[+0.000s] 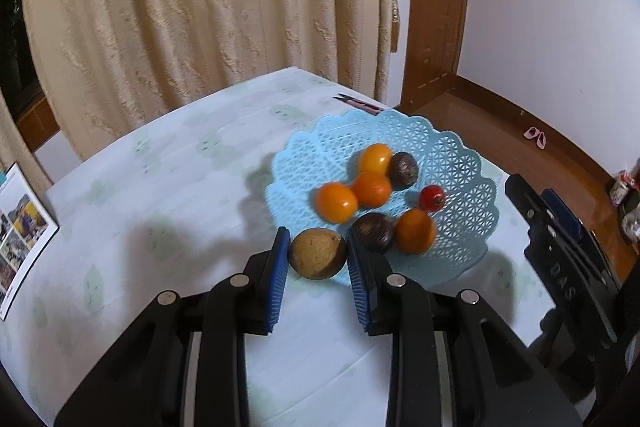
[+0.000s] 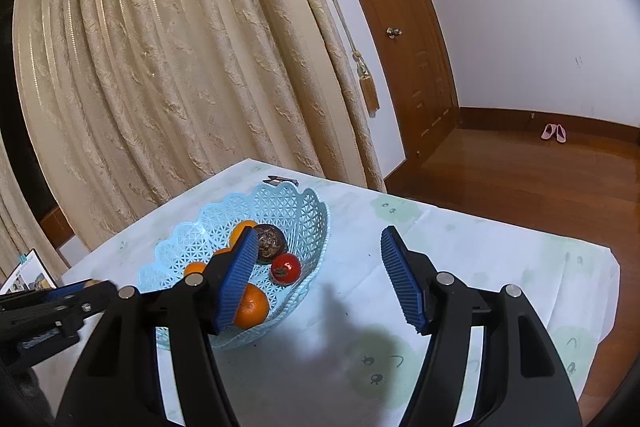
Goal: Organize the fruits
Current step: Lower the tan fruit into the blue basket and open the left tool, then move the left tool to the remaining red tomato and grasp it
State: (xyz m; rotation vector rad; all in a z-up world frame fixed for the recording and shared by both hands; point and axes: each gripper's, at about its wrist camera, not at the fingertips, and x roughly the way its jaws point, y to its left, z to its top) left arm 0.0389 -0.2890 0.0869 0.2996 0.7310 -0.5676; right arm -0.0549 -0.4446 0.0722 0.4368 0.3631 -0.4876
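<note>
- A brown fruit (image 1: 317, 253) is held between the blue pads of the left tongs (image 1: 318, 259), which are closed onto its two sides.
- The fruit is seen at the near rim of the blue basket (image 1: 472, 163); whether it touches the rim or is lifted above it cannot be told.
- In the basket four orange fruits are found, among them one (image 1: 336, 202) at the left, with two dark fruits (image 1: 403, 169) and a small red fruit (image 1: 432, 197) beside them.
- The basket is set on a table (image 1: 160, 195) covered with a pale printed cloth.
- The right tongs (image 2: 320, 279) are spread wide with nothing between the pads; they are held over the table, just right of the basket (image 2: 312, 211).
- A photo sheet (image 1: 20, 227) is laid at the table's left edge.
</note>
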